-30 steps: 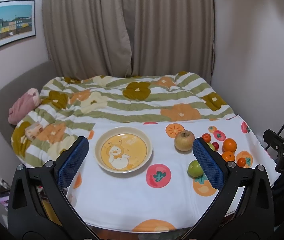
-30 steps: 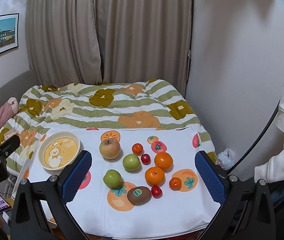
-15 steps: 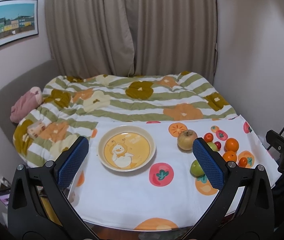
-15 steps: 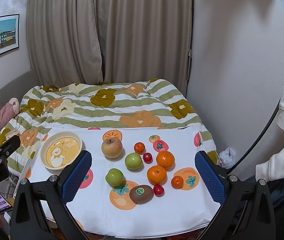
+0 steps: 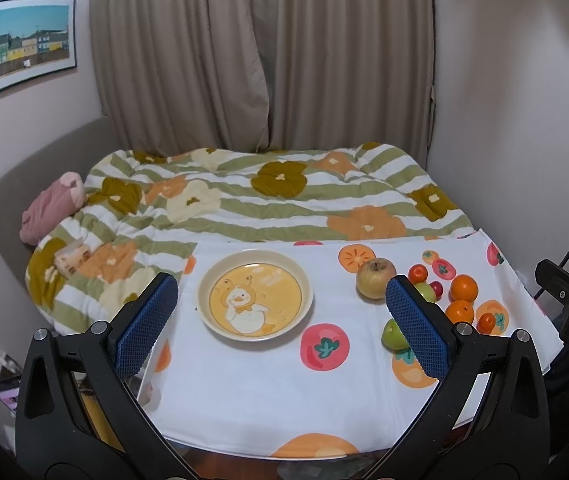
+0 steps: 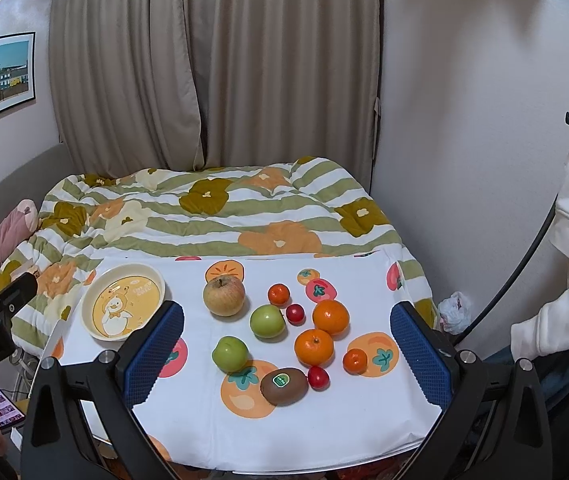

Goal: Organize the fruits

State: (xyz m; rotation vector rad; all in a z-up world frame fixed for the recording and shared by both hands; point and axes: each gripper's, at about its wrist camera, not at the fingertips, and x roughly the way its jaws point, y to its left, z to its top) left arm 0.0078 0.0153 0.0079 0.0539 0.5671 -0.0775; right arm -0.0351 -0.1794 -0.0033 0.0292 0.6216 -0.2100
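Fruit is gathered on the right part of the white printed cloth [image 6: 324, 432] that covers the table. Nearest, the right hand-held gripper [image 6: 287, 354] is held spread wide above the table's near edge, nothing between its blue pads; the left hand-held gripper [image 5: 280, 322] is likewise spread and empty. Just beyond, a kiwi [image 6: 283, 386] with a green sticker is seen beside a small red fruit [image 6: 318, 377]. Farther on, two green apples [image 6: 230, 354] [image 6: 267, 321], two oranges [image 6: 313, 347] [image 6: 330, 317] and a small tangerine [image 6: 355, 361] are clustered close together. A russet apple [image 6: 223, 295] is placed behind them. At the far left, well apart from the fruit, a duck-printed plate [image 5: 204, 296] is set. Beyond the table, a striped floral quilt [image 5: 268, 204] is spread over the bed.
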